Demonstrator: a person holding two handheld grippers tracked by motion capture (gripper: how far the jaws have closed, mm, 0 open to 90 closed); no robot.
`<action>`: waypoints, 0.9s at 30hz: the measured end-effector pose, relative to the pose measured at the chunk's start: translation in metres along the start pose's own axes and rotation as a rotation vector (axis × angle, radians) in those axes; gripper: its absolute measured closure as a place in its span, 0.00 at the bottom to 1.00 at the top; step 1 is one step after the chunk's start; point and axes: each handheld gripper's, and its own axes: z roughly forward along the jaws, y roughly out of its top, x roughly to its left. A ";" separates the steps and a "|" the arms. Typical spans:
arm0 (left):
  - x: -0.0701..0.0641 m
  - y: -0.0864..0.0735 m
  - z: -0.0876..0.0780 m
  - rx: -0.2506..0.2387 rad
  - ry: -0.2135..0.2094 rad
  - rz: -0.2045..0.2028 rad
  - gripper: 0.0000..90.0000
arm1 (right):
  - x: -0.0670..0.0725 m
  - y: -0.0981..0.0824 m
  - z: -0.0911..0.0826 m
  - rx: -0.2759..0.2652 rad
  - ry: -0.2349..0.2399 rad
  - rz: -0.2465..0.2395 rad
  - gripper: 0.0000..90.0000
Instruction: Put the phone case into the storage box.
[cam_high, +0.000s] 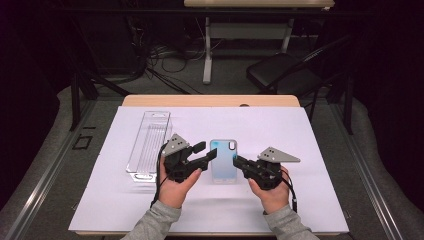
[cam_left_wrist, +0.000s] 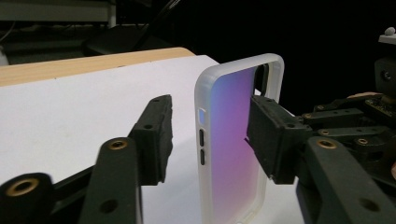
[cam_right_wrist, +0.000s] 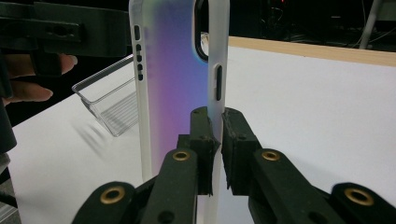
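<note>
A clear-rimmed phone case (cam_high: 223, 160) with a blue-to-purple back is held just above the white sheet (cam_high: 280, 130), between my two grippers. My right gripper (cam_high: 237, 161) is shut on the case's right rim; in the right gripper view its pads (cam_right_wrist: 204, 135) pinch that white rim (cam_right_wrist: 216, 88). My left gripper (cam_high: 206, 151) straddles the case's left edge with its jaws apart. In the left gripper view, the case (cam_left_wrist: 233, 140) stands between the jaws: the right pad (cam_left_wrist: 268, 135) lies against its back, while the left pad (cam_left_wrist: 156, 135) stays clear of the rim.
A long clear plastic box (cam_high: 149, 142) lies on the sheet to the left of my left hand, also seen as the clear box (cam_right_wrist: 109, 102) behind the case. A black chair (cam_high: 280, 70) and table legs stand beyond the far edge.
</note>
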 end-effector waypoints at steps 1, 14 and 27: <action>0.000 0.000 0.000 -0.001 -0.001 0.001 0.58 | 0.000 0.000 0.000 -0.002 0.000 0.000 0.93; -0.001 0.002 0.005 0.006 -0.012 -0.022 0.71 | 0.000 0.000 0.000 0.000 0.003 -0.006 0.93; 0.000 0.001 0.005 0.008 0.004 -0.037 0.81 | 0.001 -0.001 0.001 0.000 0.006 0.001 0.93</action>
